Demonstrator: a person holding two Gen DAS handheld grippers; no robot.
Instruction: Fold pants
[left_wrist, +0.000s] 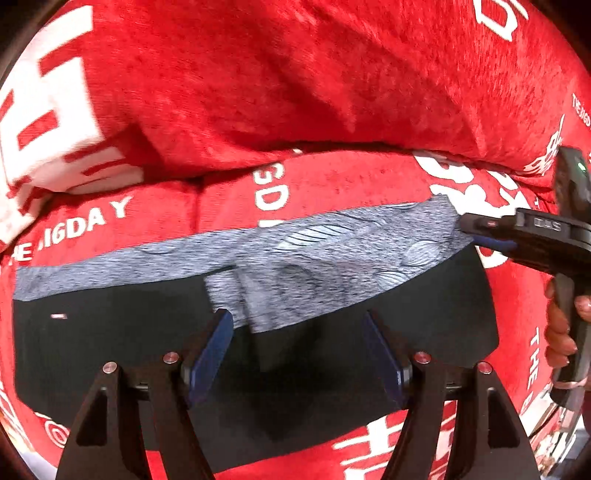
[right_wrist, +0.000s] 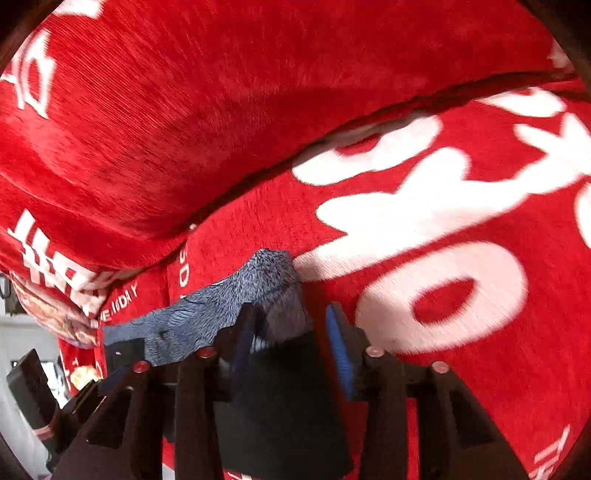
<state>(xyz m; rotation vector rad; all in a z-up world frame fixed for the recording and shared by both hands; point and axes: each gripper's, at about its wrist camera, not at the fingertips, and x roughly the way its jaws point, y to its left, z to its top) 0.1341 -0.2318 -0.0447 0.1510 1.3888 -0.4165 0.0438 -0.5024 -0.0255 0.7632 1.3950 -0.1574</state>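
Left wrist: folded black-and-grey pants (left_wrist: 332, 266) flat, left gripper (left_wrist: 295, 354) and right gripper (right_wrist: 291, 336) both released

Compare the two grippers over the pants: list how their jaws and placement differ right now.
The left gripper stands wide open above the middle of the folded pants, pads clear of the cloth. The right gripper has a narrower gap and sits at the pants' grey-patterned corner, with cloth between its fingers; no pad plainly presses it. Both have blue pads and point down at the red blanket.
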